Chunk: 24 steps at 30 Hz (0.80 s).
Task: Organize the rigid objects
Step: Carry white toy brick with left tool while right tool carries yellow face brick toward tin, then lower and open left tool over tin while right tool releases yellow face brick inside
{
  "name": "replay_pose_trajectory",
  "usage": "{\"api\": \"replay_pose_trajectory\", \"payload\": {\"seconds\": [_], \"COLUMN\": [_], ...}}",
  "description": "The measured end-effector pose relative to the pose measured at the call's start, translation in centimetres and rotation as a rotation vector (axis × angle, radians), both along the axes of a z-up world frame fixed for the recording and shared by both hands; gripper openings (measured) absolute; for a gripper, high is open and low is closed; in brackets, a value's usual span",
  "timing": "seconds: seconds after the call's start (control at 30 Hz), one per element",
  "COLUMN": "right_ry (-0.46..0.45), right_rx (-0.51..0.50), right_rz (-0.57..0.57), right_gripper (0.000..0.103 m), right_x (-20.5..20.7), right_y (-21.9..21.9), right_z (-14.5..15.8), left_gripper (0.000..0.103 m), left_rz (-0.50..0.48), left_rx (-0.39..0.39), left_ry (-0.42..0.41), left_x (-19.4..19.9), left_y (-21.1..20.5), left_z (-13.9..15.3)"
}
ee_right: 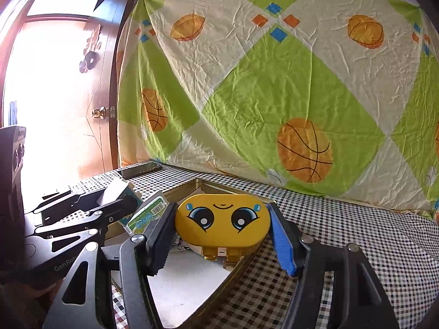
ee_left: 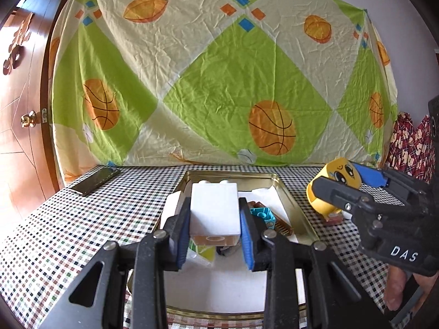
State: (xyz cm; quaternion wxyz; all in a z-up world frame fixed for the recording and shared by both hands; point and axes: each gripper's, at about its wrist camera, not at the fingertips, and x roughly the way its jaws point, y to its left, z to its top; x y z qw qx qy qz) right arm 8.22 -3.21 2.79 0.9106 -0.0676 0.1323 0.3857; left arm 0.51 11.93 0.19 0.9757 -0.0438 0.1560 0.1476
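Over the tin tray, both grippers squeeze blocks: left gripper a white block, right gripper a yellow block; a bump could make them slip out.

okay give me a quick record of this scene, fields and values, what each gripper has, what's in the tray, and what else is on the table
left gripper: shut on white block, held over the tray
right gripper: shut on yellow face block, at the tray's right edge
tray: gold metal, white paper liner; holds a teal block, a brown comb and other small items too hidden to name
phone: flat on the table, far left, outside the tray
table: checkered cloth
backdrop: basketball-print sheet
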Motion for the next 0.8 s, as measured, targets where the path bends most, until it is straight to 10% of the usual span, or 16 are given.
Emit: {"api": "replay_pose_trajectory", "payload": {"seconds": [0.8], "right_ry": [0.156], "right_rx": [-0.152], "right_rz": [0.056], "right_gripper": [0.066], "right_x": [1.9], "right_y": [4.8], "right_z": [-3.4], "left_gripper": [0.031], "left_rz": [-0.019], "left_rx": [0.023], "left_ry": [0.185], "left_x": [2.7], "left_y": [1.6], "left_z": [-1.5]}}
